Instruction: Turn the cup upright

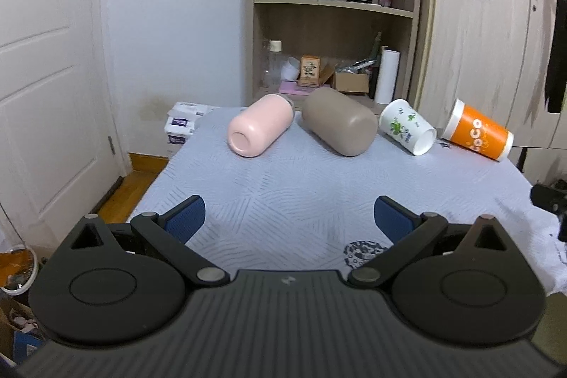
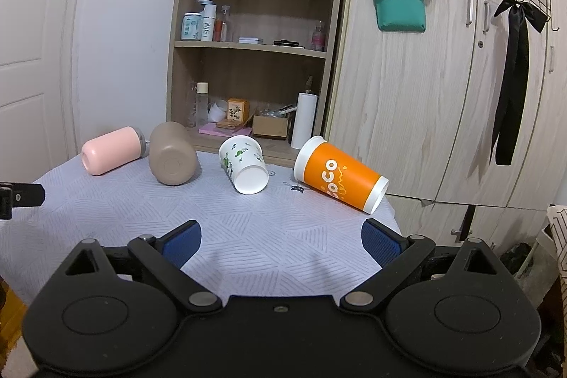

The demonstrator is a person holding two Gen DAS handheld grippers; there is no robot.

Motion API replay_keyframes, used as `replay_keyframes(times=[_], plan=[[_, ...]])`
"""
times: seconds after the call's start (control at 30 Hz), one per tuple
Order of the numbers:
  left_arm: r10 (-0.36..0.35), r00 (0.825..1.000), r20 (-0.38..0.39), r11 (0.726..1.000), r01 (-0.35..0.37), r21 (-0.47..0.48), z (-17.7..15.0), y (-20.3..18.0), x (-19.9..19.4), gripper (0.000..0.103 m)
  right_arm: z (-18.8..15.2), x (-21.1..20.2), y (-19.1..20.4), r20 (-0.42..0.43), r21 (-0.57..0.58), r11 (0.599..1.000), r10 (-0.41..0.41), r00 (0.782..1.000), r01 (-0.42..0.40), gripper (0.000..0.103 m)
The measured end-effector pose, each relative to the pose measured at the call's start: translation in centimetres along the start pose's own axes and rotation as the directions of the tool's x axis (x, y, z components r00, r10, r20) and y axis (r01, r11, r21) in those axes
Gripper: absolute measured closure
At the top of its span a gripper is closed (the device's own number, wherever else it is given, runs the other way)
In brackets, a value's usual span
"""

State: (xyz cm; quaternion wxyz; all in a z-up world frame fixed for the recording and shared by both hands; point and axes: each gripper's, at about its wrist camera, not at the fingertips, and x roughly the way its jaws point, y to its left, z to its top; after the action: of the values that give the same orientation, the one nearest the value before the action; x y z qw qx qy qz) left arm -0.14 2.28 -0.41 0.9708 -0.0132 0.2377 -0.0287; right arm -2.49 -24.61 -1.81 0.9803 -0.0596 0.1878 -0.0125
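Observation:
Several cups lie on their sides in a row at the far side of the table: a pink cup [image 1: 260,124] [image 2: 113,154], a taupe cup [image 1: 340,120] [image 2: 172,154], a white floral paper cup [image 1: 407,126] [image 2: 244,165] and an orange paper cup [image 1: 478,129] [image 2: 340,174]. My left gripper [image 1: 290,216] is open and empty above the near table, well short of the cups. My right gripper [image 2: 281,241] is open and empty, also short of them, nearest the orange and floral cups.
The table wears a pale blue-grey patterned cloth [image 1: 301,186] [image 2: 248,236]. A wooden shelf unit [image 1: 333,23] [image 2: 255,59] with bottles and boxes stands behind it, a wardrobe [image 2: 425,94] to the right, a white door [image 1: 46,59] to the left. The left gripper's edge shows in the right wrist view [image 2: 21,195].

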Motion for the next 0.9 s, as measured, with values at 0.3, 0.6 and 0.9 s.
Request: replay_keyframes(times=[0.3,0.6,0.9], plan=[[-0.044,0.998,0.04,0.999,0.043,0.005,-0.1,-0.17,-0.72,0.0,0.22,-0.67,0.11,0.032,0.004,1.0,0.006,0.999,-0.006,0.004],[-0.039,0.998,0.052,0.999,0.039,0.011,-0.29,0.08,-0.63,0.0,0.15,-0.91,0.11,0.045,0.012,1.0,0.011,0.999,-0.011,0.004],[-0.029,0.999,0.039,1.0,0.029,0.003,-0.45,0.37,-0.45,0.0,0.07,-0.66,0.49,0.034,0.0,1.0,0.013,0.999,-0.013,0.004]])
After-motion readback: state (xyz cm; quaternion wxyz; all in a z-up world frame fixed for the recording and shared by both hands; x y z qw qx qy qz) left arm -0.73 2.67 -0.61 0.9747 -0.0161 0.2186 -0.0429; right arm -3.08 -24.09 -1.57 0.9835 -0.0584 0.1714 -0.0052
